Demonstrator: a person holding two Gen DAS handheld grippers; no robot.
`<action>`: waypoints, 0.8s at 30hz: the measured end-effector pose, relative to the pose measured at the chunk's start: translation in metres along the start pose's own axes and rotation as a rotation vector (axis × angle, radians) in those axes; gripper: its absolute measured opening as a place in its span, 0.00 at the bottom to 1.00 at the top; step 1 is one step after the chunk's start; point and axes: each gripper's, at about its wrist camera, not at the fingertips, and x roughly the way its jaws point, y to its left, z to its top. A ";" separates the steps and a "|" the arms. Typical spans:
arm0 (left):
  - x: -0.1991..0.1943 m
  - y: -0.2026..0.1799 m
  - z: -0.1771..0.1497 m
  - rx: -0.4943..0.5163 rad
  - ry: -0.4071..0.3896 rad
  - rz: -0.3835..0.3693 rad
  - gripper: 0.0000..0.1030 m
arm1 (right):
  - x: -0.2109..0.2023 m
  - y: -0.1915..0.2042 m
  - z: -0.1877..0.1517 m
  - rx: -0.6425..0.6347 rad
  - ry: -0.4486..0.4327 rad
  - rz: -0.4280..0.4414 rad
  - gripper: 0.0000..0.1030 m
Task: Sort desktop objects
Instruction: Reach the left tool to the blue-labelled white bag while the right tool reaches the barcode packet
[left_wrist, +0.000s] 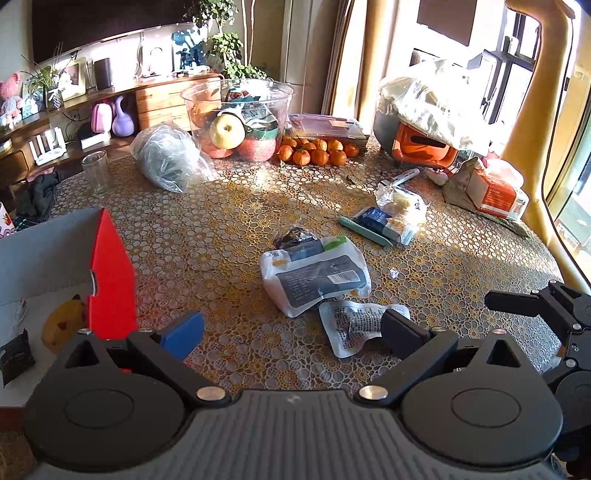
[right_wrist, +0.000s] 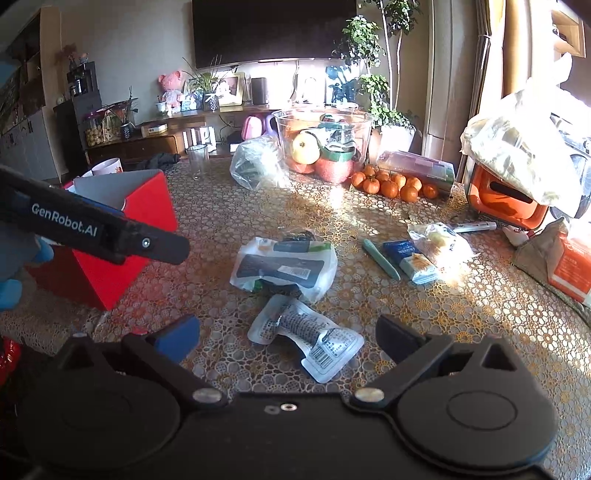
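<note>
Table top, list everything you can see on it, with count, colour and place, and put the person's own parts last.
Box: one, red outside, grey inside, left edge.
Flat packet: one, clear with print, nearest the tools.
Large pouch: one, white with dark label, centre.
Pen: one, teal, right of centre.
Blue packet: one, beside the pen.
Glass: one, clear, far left.
Bowl: one, clear, holding fruit, far side.
Tangerines: a pile, orange, right of the bowl.
Left tool: open, empty, beside the box.
Right tool: open, empty, above the flat packet.
</note>
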 end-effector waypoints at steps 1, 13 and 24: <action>0.004 -0.001 0.002 -0.007 0.005 -0.007 1.00 | 0.003 -0.002 -0.001 0.002 0.006 0.000 0.99; 0.049 0.005 0.014 -0.066 0.054 0.003 1.00 | 0.037 -0.020 -0.012 -0.002 0.072 0.005 0.96; 0.082 0.013 0.028 -0.097 0.076 0.024 0.99 | 0.069 -0.024 -0.019 -0.070 0.132 -0.002 0.83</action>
